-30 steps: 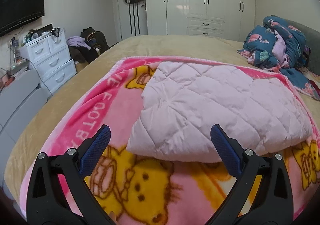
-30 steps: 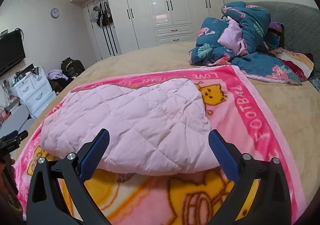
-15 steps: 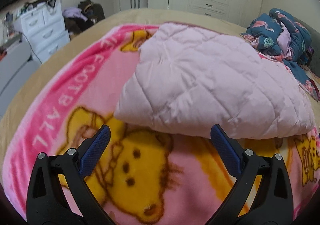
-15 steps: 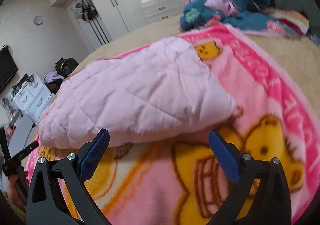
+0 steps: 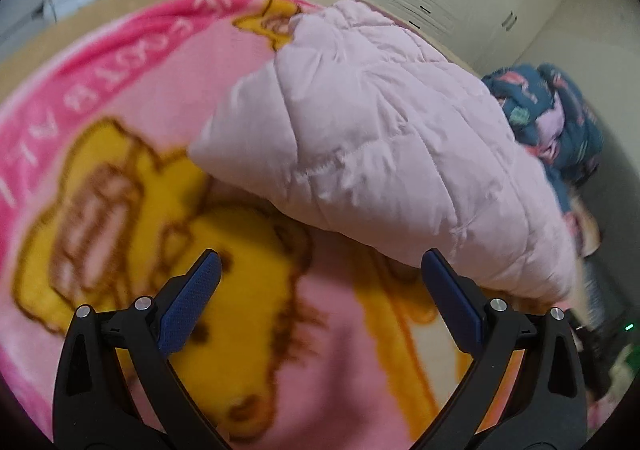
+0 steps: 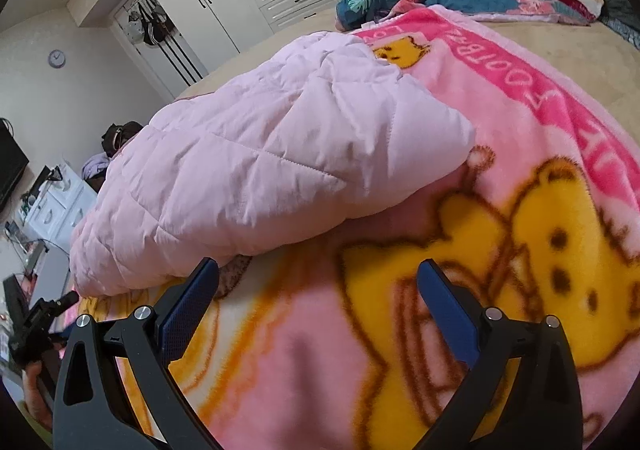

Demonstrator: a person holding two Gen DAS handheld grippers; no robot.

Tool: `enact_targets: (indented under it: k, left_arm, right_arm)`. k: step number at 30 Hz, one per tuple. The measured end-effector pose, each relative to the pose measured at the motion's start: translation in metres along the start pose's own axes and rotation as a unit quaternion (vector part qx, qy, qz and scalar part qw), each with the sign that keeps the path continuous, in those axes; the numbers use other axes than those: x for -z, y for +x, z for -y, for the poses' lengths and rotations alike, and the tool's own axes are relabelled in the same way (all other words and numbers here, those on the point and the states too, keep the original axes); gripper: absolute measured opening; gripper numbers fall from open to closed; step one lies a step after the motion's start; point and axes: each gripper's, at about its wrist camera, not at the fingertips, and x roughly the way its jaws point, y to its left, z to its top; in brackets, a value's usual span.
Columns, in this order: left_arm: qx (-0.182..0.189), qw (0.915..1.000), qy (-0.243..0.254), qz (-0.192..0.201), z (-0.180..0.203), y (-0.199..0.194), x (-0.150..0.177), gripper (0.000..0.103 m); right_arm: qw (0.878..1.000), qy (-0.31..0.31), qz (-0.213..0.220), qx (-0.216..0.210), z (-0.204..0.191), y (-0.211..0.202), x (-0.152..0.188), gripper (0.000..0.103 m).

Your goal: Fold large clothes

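Both grippers, left [image 5: 316, 284] and right [image 6: 318, 282], held with fingers spread, empty. Jacket's [image 5: 380, 138] near edge best gripped low, both layers pinched evenly.

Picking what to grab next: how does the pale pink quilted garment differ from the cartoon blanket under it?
The quilted garment is plain pale pink, puffy and stitched in diamonds; the blanket is fleecy, with yellow cartoon bears and a hot pink lettered border. The garment sits bunched in a folded heap; the blanket lies spread flat beneath it. Both are pink and lie on the bed.
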Motion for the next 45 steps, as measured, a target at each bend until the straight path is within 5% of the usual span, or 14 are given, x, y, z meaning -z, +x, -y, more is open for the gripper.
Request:
enact_targets:
  k: [12, 24, 42, 45]
  left_arm:
    - [0.078, 0.992, -0.099, -0.009, -0.011, 0.026, -0.003, 0.094]
    - [0.089, 0.9883, -0.123, 0.008, -0.007, 0.044, -0.018, 0.094]
    - [0.122, 0.9768, -0.174, 0.025, -0.009, 0.071, -0.046, 0.095]
    - [0.116, 0.9797, -0.16, 0.03, -0.006, 0.071, -0.045, 0.095]
  right_arm:
    - [0.992, 0.12, -0.014, -0.034, 0.023, 0.029, -0.035, 0.099]
    - [0.987, 0.147, -0.027, -0.066, 0.028, 0.068, -0.058, 0.099]
    - [0.994, 0.095, -0.008, -0.061, 0.013, 0.092, -0.071, 0.099]
    - [0.996, 0.072, -0.003, -0.062, 0.007, 0.091, -0.072, 0.088]
